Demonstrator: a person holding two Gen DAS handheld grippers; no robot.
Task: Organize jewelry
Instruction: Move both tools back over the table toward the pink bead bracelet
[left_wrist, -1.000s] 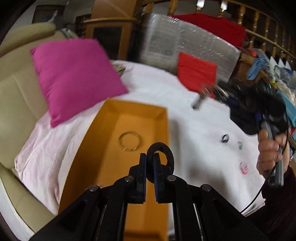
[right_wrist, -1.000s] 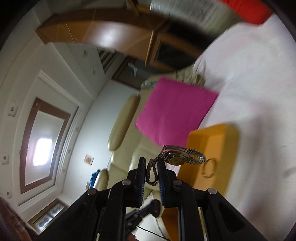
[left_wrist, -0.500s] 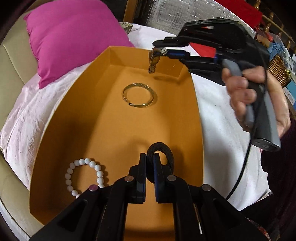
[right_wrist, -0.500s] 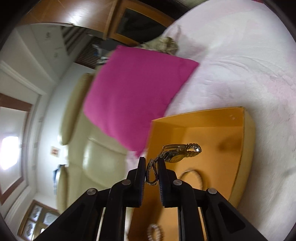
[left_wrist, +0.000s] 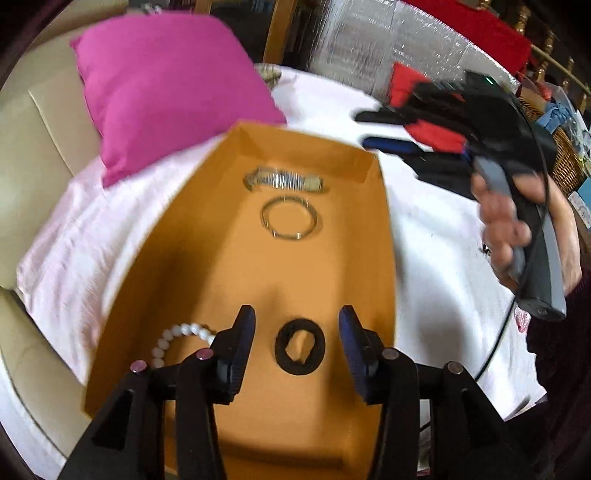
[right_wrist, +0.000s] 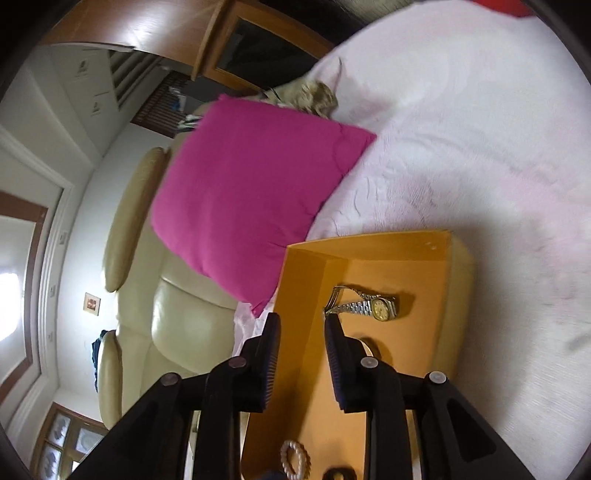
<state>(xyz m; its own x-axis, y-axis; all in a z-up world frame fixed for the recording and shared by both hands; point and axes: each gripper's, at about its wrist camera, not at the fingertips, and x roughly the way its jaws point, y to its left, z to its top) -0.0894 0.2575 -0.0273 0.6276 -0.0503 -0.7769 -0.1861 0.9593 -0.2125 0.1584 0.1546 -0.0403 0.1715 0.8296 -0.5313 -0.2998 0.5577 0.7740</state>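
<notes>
Jaws both opening, empty | hair tie (left_wrist: 300, 346) and watch (right_wrist: 364, 304) now dropped in box (left_wrist: 384, 236)

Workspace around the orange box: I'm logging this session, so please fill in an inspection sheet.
Surface: pale pink cloth, wrinkled.
Job's things: orange box holds watch, metal bangle, pearl bracelet, black ring band.
Clutter: magenta cushion touching the box's far corner; red cloth.
Grippers: left tool opening, band lying loose between its fingers; right tool opening, nothing between.
Cables: black cable from the right handle.
Surroundings: cream sofa, wooden cabinet.
</notes>
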